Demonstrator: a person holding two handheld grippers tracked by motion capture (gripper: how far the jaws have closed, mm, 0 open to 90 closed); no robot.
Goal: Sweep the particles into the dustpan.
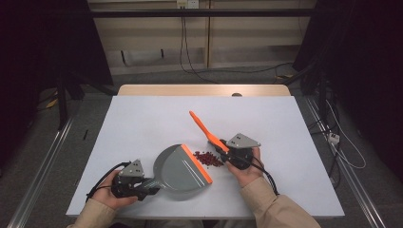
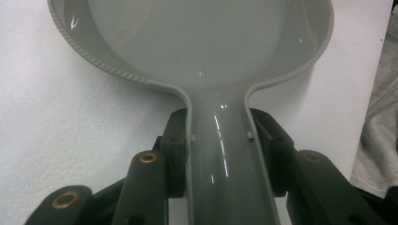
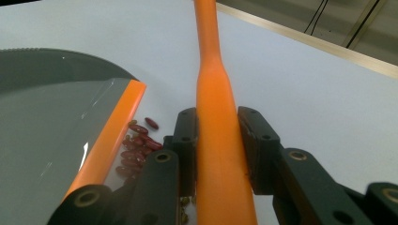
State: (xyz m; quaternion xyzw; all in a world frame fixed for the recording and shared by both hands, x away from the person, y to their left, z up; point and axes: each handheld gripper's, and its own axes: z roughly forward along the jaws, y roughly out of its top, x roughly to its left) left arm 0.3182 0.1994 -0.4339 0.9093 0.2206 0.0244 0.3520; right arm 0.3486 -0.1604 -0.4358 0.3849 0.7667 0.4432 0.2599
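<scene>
A grey dustpan [image 1: 179, 167] with an orange front lip [image 1: 196, 163] lies on the white table [image 1: 142, 118]. My left gripper [image 1: 152, 186] is shut on its grey handle [image 2: 225, 168], the pan bowl [image 2: 197, 37] ahead of the jaws. A small pile of dark red beans [image 1: 208, 158] sits just in front of the lip [image 3: 110, 136], beans [image 3: 136, 145] beside my right jaws. My right gripper [image 1: 223, 153] is shut on the orange brush handle [image 3: 218, 154], whose long end [image 1: 202, 126] points up and away to the left. The brush head is hidden below the gripper.
The table's wooden far edge [image 1: 204, 90] runs along the back, with cables on the floor [image 1: 228, 71] beyond. A person's sleeves [image 1: 275, 209] enter from the bottom. Open white surface spreads to the left, right and far side.
</scene>
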